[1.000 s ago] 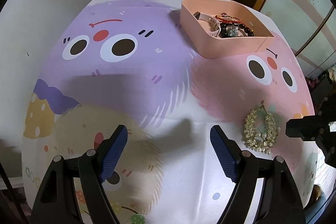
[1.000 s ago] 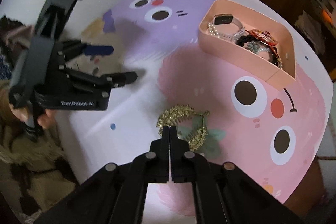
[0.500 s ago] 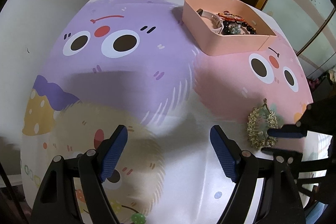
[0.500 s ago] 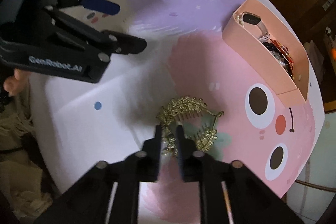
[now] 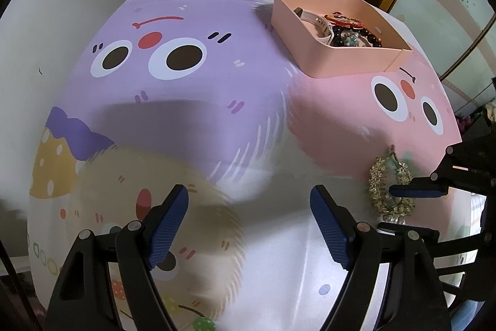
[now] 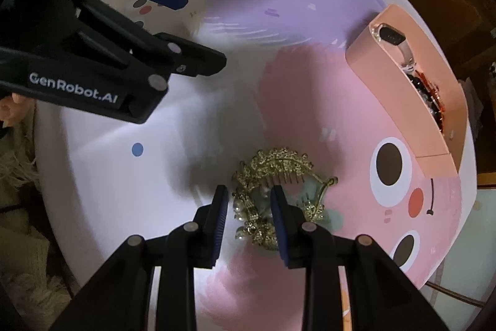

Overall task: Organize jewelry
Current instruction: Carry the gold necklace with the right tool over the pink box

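Straddling the near end of the gold hair comb (image 6: pixel 272 194), the right gripper (image 6: pixel 249 222) points straight down with its jaws part-spread; they have just been opening, and the pearl-and-leaf cluster of the comb lies between the blue pads (image 6: pixel 220 216) without either pad pressing on it. The comb rests flat on the cartoon-printed table cover (image 6: pixel 192 207), at the near right edge where white meets pink.

It looks light but stiff and awkward: thin metal filigree, small pearls, and a row of fine teeth at its far side that would likely bend or snag. The safer hold seems to be across the thick beaded cluster now between the jaws, closing gently, not on the teeth or the thin curled stem.

Further left, the left gripper (image 5: pixel 249 225) hovers over bare cover, jaws wide and empty.

Farthest away, at the far right of the table, the pink tray (image 5: pixel 313 58) already holds a watch (image 5: pixel 316 20) and beaded bracelets (image 5: pixel 350 34); it is probably where the comb belongs.
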The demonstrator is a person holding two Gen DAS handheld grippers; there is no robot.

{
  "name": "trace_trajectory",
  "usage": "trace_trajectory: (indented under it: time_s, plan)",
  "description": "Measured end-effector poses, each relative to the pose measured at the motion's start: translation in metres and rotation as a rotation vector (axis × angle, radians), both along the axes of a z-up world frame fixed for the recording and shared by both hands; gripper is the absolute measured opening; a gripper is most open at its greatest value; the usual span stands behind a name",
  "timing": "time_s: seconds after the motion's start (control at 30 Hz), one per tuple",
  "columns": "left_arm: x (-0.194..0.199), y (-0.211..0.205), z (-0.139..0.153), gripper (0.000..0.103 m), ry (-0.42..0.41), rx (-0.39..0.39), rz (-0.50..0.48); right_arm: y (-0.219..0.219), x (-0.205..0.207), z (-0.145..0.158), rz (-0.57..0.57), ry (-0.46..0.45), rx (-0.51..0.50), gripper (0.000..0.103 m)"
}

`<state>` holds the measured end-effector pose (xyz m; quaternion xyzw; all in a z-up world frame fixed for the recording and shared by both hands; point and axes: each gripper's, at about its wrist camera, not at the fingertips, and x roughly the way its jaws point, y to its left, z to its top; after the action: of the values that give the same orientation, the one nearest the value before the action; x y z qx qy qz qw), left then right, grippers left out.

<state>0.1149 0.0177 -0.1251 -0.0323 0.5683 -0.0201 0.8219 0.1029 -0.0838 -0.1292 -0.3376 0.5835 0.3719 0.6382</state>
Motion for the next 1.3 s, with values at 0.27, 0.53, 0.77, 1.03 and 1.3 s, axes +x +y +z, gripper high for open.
trace_trajectory:
  time_s: [0.27,0.53,0.77,1.03,1.3]
  plan:
    - [0.002,0.0,-0.002,0.079,0.009,-0.008,0.001,0.006,-0.003,-0.001,-0.023,0.016,-0.008,0.018]
    - [0.003,0.003,0.004,0.079,-0.01,-0.005,0.001,0.0,0.004,0.009,-0.087,0.047,0.039,0.009]
    - [0.003,0.002,0.011,0.079,-0.023,-0.002,-0.002,-0.021,0.019,0.03,-0.211,0.105,0.165,0.009]
    - [0.01,-0.001,0.037,0.079,-0.07,0.008,-0.027,-0.049,0.046,0.064,-0.394,0.13,0.367,0.009]
    - [0.044,-0.004,0.081,0.079,-0.12,-0.032,-0.058,-0.057,0.072,0.105,-0.571,0.014,0.504,0.009]
